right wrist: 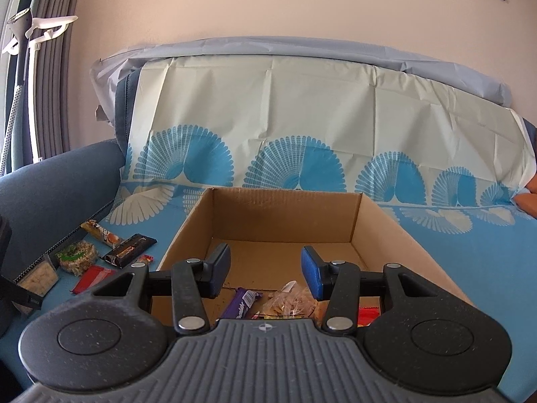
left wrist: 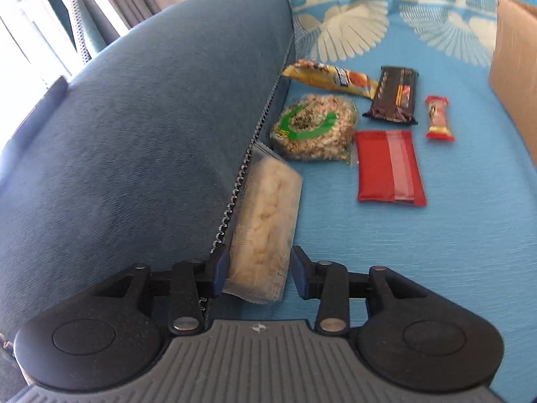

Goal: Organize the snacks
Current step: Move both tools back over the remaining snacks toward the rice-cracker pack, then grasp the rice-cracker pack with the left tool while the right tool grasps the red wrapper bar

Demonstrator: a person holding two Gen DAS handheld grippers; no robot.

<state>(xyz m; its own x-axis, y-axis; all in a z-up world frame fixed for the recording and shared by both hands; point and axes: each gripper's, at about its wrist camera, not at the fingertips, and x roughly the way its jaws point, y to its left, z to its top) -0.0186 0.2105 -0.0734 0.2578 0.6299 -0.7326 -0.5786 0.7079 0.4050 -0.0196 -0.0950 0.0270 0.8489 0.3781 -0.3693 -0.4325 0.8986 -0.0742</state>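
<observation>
Armrest [left wrist: 141,141] fabric crowds your left gripper [left wrist: 256,272], so mind the zip edge as you work: its fingers are spread and straddle the near end of the clear pack of pale biscuits [left wrist: 268,215], the left pad about touching it, the right one just off, nothing clamped yet. Square the pads to the pack's long sides before you squeeze, and bite low enough that the wrapper does not slip. That pack lies on the blue cover tight against the armrest, its long axis running away from you toward the round rice cake [left wrist: 313,127]. Further right wait the red packet [left wrist: 389,168] and the small red bar [left wrist: 438,119]. Your right gripper [right wrist: 265,277] hangs spread and empty over the cardboard box [right wrist: 379,221], where snacks already lie.
</observation>
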